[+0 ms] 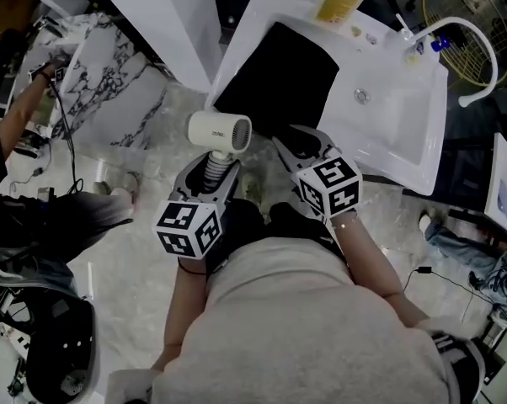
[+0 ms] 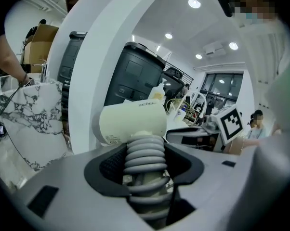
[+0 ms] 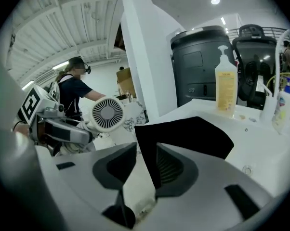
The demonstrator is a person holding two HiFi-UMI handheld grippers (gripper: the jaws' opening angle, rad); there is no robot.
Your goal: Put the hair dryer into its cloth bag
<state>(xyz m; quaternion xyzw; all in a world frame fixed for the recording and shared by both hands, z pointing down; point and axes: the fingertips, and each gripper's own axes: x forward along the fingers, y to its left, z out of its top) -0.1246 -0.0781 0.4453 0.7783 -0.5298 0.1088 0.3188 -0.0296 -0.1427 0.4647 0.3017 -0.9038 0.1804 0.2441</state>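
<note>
Left gripper [image 2: 145, 163]: jaws clenched on the ribbed grey handle of the hair dryer [image 2: 133, 121]. Its cream barrel lies crosswise just above the jaw tips, with the round grille end turned toward the right gripper [image 3: 144, 160]

Right gripper: jaws parted. The near edge of the cloth bag [image 3: 193, 134] stands in the gap, against the right-hand pad and clear of the left-hand one (not pinched)

Cloth bag: black and flat, spreading forward from the right jaws over the white sink [image 1: 388, 133]. Only its near edge reaches between those jaws

Hair dryer: in the air above the left jaws, to the left of the right jaws and just beside the bag's near left edge, outside the bag

Soap bottle [image 3: 226, 88]: yellow with a pump top, upright on the sink beyond the bag, well ahead of both pairs of jaws

Floor [image 1: 152, 268]: pale marble, below both grippers
</note>
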